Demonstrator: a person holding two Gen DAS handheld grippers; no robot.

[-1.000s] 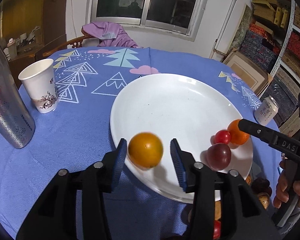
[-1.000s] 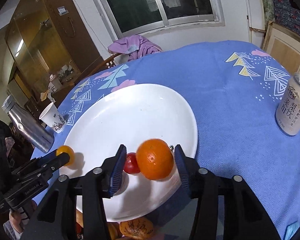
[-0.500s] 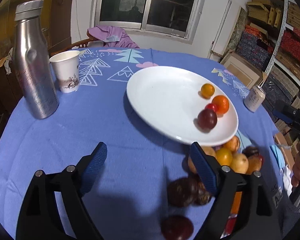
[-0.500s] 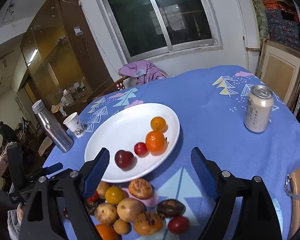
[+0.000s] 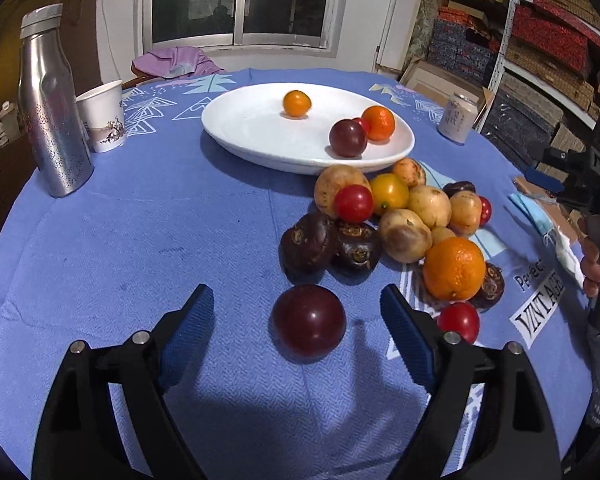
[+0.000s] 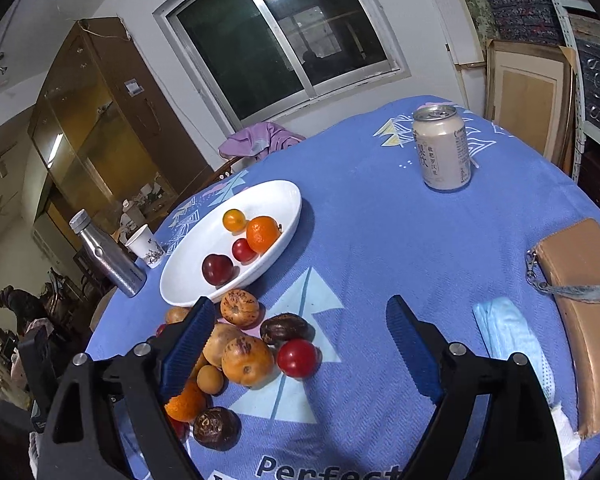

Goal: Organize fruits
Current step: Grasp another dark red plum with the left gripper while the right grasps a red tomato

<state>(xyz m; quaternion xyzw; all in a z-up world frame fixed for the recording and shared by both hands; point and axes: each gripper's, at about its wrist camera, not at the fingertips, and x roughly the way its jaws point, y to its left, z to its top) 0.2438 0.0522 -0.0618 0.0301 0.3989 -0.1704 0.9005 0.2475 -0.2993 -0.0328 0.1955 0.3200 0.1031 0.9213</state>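
Judging by how the fruit lies, the sorting is only begun: four pieces rest on the white plate (image 5: 236,136), namely a small yellow-orange fruit (image 5: 297,104), an orange mandarin (image 5: 378,123), a little red tomato (image 6: 243,250) tucked beside it, and a dark plum (image 5: 347,138) near the front rim. Everything else sits in a loose heap (image 5: 404,216) on the blue-clothed surface (image 5: 140,220) just in front of the plate: several tan, speckled fruits, a yellow one, a big orange (image 5: 454,269), wrinkled dark passion fruits (image 5: 312,242) and a few red tomatoes. One dark red plum (image 5: 308,322) lies a little apart from the heap, between the spread jaws of the left gripper (image 5: 296,324); the pads stand wide on either side and do not touch it, so it looks like the next pick. The right gripper (image 6: 300,338) is also wide and holds nothing, hanging over the near edge of the heap with a red tomato (image 6: 297,358) between its jaws, untouched. A steel bottle (image 5: 52,104), a paper cup (image 5: 102,116), a drink can (image 6: 442,148), a tan pouch (image 6: 584,292) and a blue face mask (image 6: 512,340) stand around the work, clear of the fruit. Most of the job, by my reckoning, remains: well over a dozen pieces are still off the plate.
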